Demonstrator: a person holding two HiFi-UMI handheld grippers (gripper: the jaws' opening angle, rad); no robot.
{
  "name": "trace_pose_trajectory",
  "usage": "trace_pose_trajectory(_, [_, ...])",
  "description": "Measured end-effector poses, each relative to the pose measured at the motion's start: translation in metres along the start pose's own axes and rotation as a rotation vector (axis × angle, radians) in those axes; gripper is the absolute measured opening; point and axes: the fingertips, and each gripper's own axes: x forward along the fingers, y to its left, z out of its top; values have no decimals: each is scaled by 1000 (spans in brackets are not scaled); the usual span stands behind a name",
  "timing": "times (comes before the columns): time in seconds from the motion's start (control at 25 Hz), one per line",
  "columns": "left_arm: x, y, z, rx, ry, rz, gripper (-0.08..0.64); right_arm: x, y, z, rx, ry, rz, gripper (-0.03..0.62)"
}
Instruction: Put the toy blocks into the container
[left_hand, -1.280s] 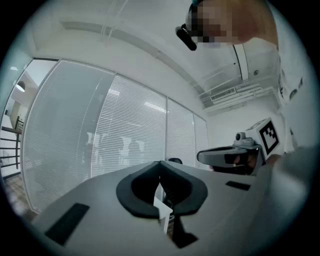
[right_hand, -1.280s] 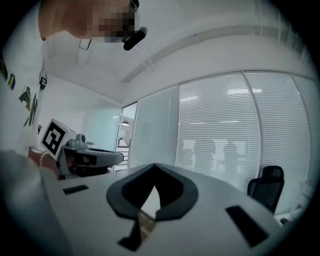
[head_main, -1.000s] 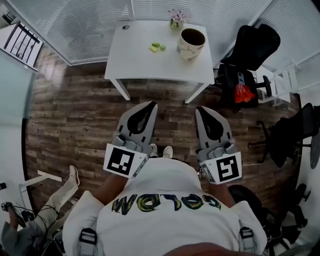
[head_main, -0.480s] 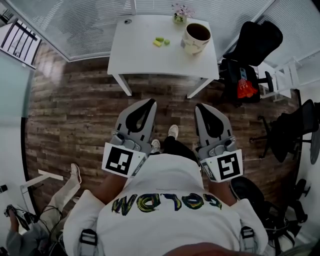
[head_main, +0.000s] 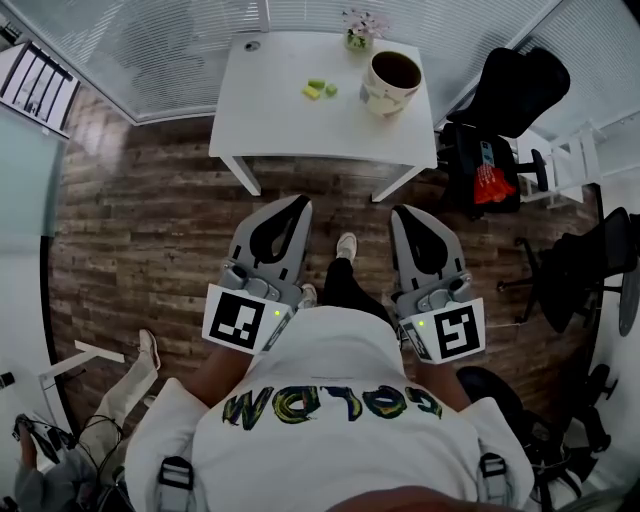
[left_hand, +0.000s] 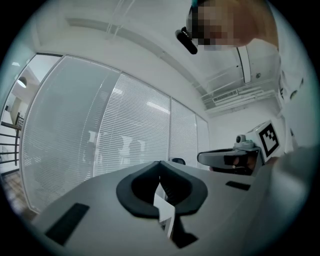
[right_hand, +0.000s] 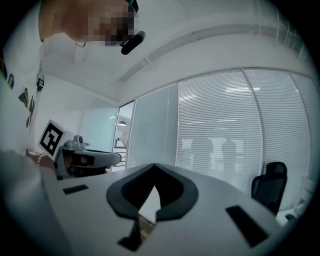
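green toy blocks (head_main: 318, 90) lie in a small cluster on the white bench (head_main: 280, 125), near the cream container (head_main: 386, 100) but not in it — so the task looks barely begun. the left tongs (head_main: 300, 204) and right tongs (head_main: 396, 214) are both clenched with nothing between their jaws. they are held level in front of the person's chest, over the wooden floor (head_main: 140, 220) and well apart from the bench.

the step in hand looks like the approach. i'd judge it best to come up square to the bench front and release one pair of tongs before lowering it. the blocks are small and lie close together — taking an outer one first should keep the others from scattering.

the container stands upright with its mouth open. its inside is dark, and i can't tell whether anything lies in it. a little flower pot (head_main: 357, 32) stands just behind it at the bench's far edge.
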Motion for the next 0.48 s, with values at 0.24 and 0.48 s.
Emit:
trace_pose_trajectory(0.24, [57, 4, -6, 8, 13, 2, 14, 23, -55, -13, 15, 2, -12, 8])
trace_pose_trajectory(0.48, [135, 10, -8, 9, 20, 4, 12, 55, -125, -21, 26, 10, -13, 8])
